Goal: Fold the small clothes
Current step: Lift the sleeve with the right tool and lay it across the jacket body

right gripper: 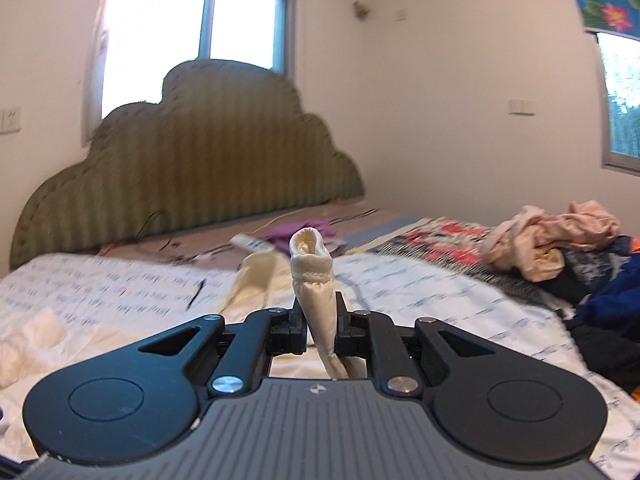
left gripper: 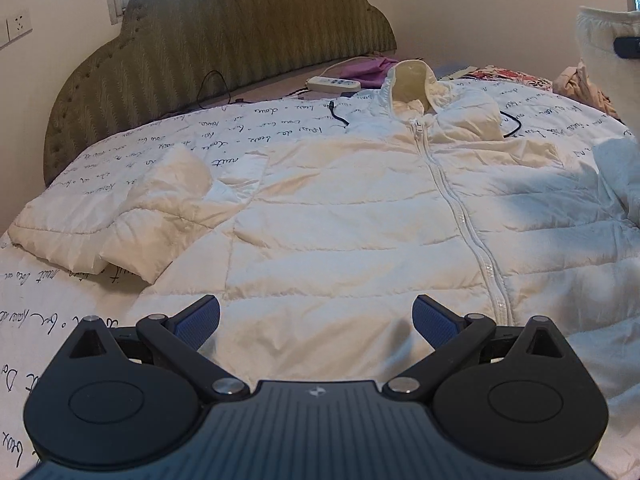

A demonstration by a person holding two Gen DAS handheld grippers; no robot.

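Observation:
A white quilted hooded jacket (left gripper: 340, 208) lies front up on the bed, zipper closed, hood toward the headboard. Its left sleeve (left gripper: 120, 216) lies crumpled and folded at the left. My left gripper (left gripper: 316, 320) is open and empty, hovering over the jacket's lower hem. My right gripper (right gripper: 318, 320) is shut on the jacket's right sleeve (right gripper: 314, 276), lifted above the bed with the cuff sticking up past the fingers. That raised sleeve also shows at the right edge of the left wrist view (left gripper: 600, 36).
The bed has a white sheet with script print (left gripper: 48, 320) and a green headboard (left gripper: 224, 40). A power strip (left gripper: 332, 84), black cables (left gripper: 340, 114) and purple cloth (left gripper: 372, 68) lie near the headboard. A pile of pink and dark clothes (right gripper: 560, 244) sits at the right.

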